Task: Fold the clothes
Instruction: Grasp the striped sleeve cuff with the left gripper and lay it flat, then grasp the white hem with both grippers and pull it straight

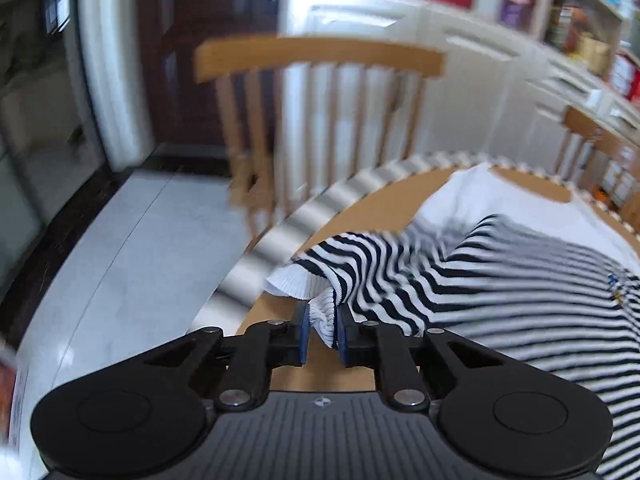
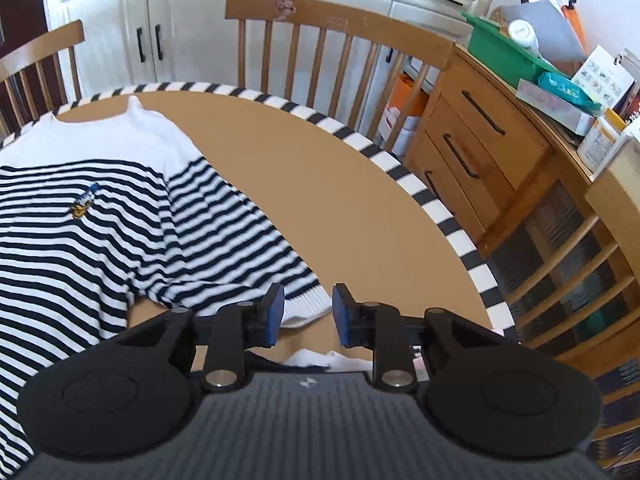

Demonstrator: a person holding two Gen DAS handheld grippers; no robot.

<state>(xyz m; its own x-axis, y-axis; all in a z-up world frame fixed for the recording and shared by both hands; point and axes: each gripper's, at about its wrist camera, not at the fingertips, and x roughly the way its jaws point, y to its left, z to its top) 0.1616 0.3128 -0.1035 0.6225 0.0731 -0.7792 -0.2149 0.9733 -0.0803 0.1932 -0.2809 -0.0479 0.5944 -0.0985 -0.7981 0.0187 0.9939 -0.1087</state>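
Sweater flat on the table, chairs behind, drawer cabinet to the right.

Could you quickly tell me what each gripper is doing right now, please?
Left gripper: shut on the sweater's white cuff.
Right gripper: open, holding nothing, just short of the other cuff.

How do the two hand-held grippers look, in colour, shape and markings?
Both look alike. The left hand-held gripper and the right hand-held gripper have matte black linkage arms with silver pivot pins, blue pads on the fingers, two round black discs, and a ribbed grey body with a small logo. No cables or sleeves show.
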